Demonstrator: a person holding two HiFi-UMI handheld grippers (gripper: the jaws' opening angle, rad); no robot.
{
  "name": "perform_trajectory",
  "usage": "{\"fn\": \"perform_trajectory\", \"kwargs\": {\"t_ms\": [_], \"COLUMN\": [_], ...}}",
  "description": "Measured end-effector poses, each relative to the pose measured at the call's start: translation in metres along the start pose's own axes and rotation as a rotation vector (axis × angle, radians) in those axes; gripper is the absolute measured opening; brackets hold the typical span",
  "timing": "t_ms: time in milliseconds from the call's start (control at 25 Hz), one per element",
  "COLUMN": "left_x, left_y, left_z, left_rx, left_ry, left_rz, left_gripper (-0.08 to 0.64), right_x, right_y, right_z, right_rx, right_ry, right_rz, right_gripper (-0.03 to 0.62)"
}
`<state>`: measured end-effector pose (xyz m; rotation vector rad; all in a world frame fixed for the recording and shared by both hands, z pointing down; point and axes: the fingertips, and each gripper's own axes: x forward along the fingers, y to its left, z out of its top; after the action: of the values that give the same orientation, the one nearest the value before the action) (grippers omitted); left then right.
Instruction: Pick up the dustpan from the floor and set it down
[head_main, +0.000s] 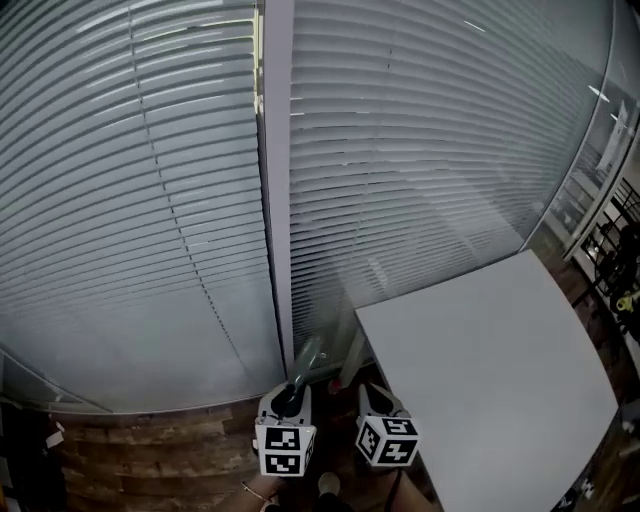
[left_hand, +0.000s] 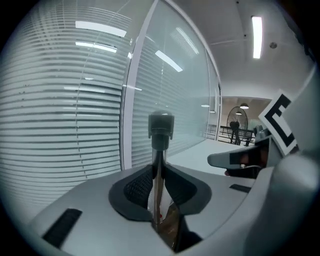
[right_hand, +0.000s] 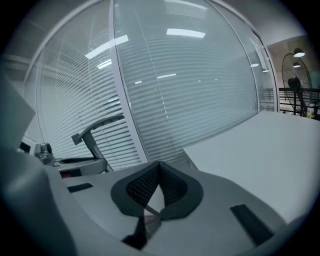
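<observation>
Clamps a slim grey-capped metal dustpan handle (left_hand: 159, 160) in the left gripper (left_hand: 159, 172), holds the right gripper (right_hand: 159, 167) pinched together on nothing, both beside the left edge of the white table (head_main: 500, 380), blind-covered glass wall (head_main: 150, 200) close ahead.

Dustpan handle (left_hand: 161, 126) in left tool (left_hand: 159, 172); table (head_main: 500, 390) right.

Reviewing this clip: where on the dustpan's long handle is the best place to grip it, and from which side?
Grip the slim metal shaft just below its grey end cap, coming from the side with the pads across it. The shaft is narrow and round, and the wider cap would likely stop it slipping through. The left hand-held gripper clamps it this way.
</observation>
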<state>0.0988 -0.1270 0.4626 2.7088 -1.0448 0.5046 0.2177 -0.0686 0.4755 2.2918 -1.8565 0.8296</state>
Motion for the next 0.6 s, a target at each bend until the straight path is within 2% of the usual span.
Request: {"fn": "perform_trajectory", "kwargs": {"t_ms": [160, 360, 600], "left_x": [-0.035, -0.061, -0.085], "left_y": [0.010, 0.039, 0.062], "left_z": [0.039, 0.068, 0.072], "left_rx": [-0.028, -0.045, -0.041], "left_ry": [-0.037, -0.084, -0.103], "left_rz": [0.054, 0.139, 0.214], "left_gripper": [0.086, 0.086, 0.086], "right_x": [-0.015, -0.016, -0.013], "right_y": [0.026, 0.065, 0.093], "right_z": [0.046, 0.092, 0.093], "right_rx": [-0.029, -0.098, -0.126], "right_ry": [-0.069, -0.142, -0.129], "right_rz": [0.039, 0.110, 0.157], "right_gripper": [0.032, 0.032, 0.032]}}
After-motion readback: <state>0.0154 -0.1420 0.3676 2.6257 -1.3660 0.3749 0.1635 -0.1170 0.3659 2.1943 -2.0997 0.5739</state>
